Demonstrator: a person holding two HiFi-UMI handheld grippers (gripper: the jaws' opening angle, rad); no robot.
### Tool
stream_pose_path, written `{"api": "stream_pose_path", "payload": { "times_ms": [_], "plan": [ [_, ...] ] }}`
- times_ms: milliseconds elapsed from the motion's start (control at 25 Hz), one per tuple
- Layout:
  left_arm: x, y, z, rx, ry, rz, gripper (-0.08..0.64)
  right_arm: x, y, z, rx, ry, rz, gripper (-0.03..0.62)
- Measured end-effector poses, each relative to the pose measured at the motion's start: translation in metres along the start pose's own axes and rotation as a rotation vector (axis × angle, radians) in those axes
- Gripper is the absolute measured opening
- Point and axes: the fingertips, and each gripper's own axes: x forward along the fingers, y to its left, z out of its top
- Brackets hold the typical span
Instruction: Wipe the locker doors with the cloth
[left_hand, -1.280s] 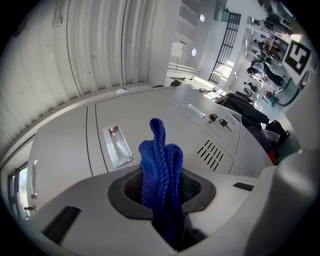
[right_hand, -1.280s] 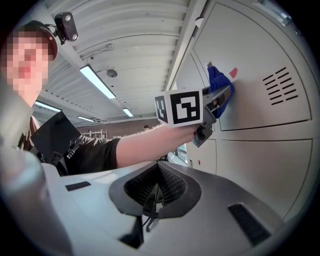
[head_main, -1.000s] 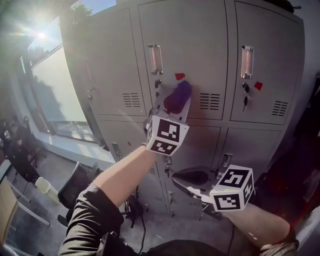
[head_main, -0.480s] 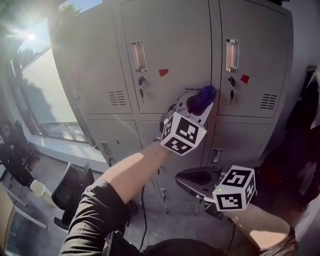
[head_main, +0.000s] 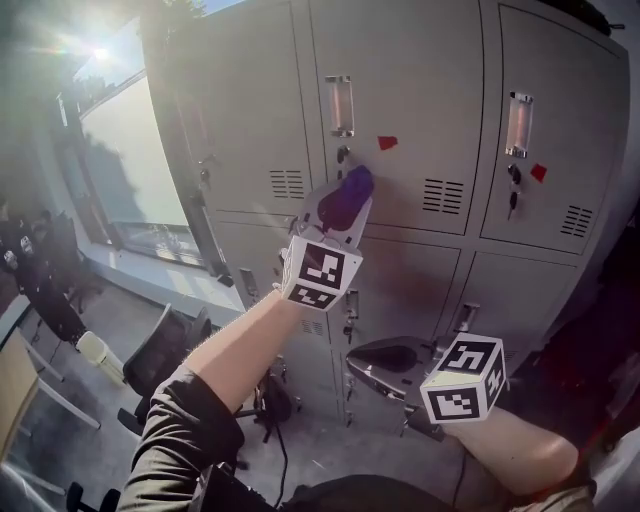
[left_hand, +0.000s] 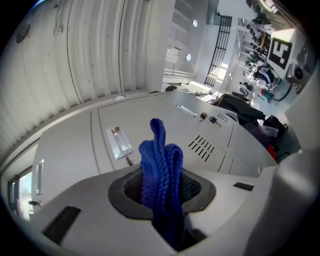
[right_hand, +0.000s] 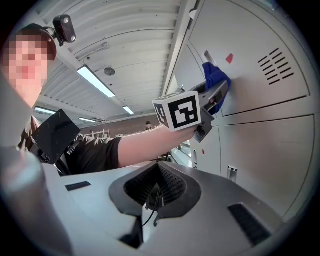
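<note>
My left gripper (head_main: 338, 208) is shut on a blue cloth (head_main: 348, 196) and holds it against the upper middle locker door (head_main: 420, 90), just below and left of a red sticker (head_main: 387, 142). In the left gripper view the cloth (left_hand: 160, 165) stands folded out of the shut left gripper (left_hand: 162, 195), with the grey door (left_hand: 150, 115) beyond. My right gripper (head_main: 385, 357) hangs low before the lower doors (head_main: 500, 290), shut with nothing in it. The right gripper view looks past the shut right gripper (right_hand: 154, 192) and shows the cloth (right_hand: 215, 75) on the door (right_hand: 260, 45).
Each upper door has a clear handle (head_main: 339, 105), a key (head_main: 513, 200) in its lock and vent slots (head_main: 445, 197). A bright window (head_main: 130, 170) is at the left. Chairs (head_main: 165, 350) and cables (head_main: 270, 405) are on the floor below.
The left gripper swept the cloth right across the upper middle door, then back left past the red sticker. The right gripper stayed low and shut.
</note>
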Motion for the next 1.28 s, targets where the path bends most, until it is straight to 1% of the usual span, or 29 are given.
{"api": "stream_pose_path", "payload": {
  "times_ms": [120, 200, 240, 320, 400, 520, 680, 840, 1000, 1080, 1120, 1200, 1280],
  "plan": [
    [-0.012, 0.032, -0.02, -0.029, 0.036, 0.069, 0.114, 0.011, 0.002, 0.0, 0.0, 0.005, 0.019, 0.005],
    [-0.014, 0.041, -0.032, -0.061, 0.059, 0.089, 0.114, 0.014, 0.002, -0.001, 0.008, -0.001, 0.022, 0.005],
    [-0.013, 0.041, -0.036, -0.069, 0.063, 0.086, 0.114, 0.015, 0.002, -0.001, 0.012, -0.004, 0.022, 0.005],
    [-0.009, 0.03, -0.036, -0.066, 0.05, 0.063, 0.114, 0.013, 0.001, -0.001, 0.018, -0.007, 0.016, 0.005],
    [-0.002, 0.013, -0.028, -0.057, 0.019, 0.033, 0.114, 0.008, -0.003, -0.002, 0.024, -0.007, 0.001, 0.005],
    [0.015, -0.02, -0.009, -0.045, -0.038, -0.026, 0.114, -0.006, -0.013, -0.005, 0.04, -0.016, -0.041, 0.005],
    [0.04, -0.071, 0.017, -0.053, -0.099, -0.119, 0.114, -0.029, -0.026, -0.008, 0.066, -0.039, -0.104, 0.005],
    [0.061, -0.118, 0.043, -0.045, -0.161, -0.207, 0.114, -0.052, -0.036, -0.014, 0.089, -0.049, -0.164, 0.005],
    [0.067, -0.15, 0.051, -0.031, -0.178, -0.284, 0.114, -0.068, -0.041, -0.015, 0.097, -0.063, -0.196, 0.005],
    [0.06, -0.154, 0.047, -0.02, -0.174, -0.31, 0.114, -0.072, -0.042, -0.014, 0.096, -0.074, -0.204, 0.005],
    [0.054, -0.149, 0.043, -0.018, -0.172, -0.31, 0.114, -0.073, -0.043, -0.014, 0.096, -0.077, -0.205, 0.005],
    [0.039, -0.129, 0.033, -0.02, -0.164, -0.282, 0.114, -0.069, -0.043, -0.012, 0.093, -0.077, -0.195, 0.005],
    [0.021, -0.101, 0.022, -0.004, -0.155, -0.238, 0.114, -0.06, -0.042, -0.011, 0.088, -0.074, -0.172, 0.005]
  ]
}}
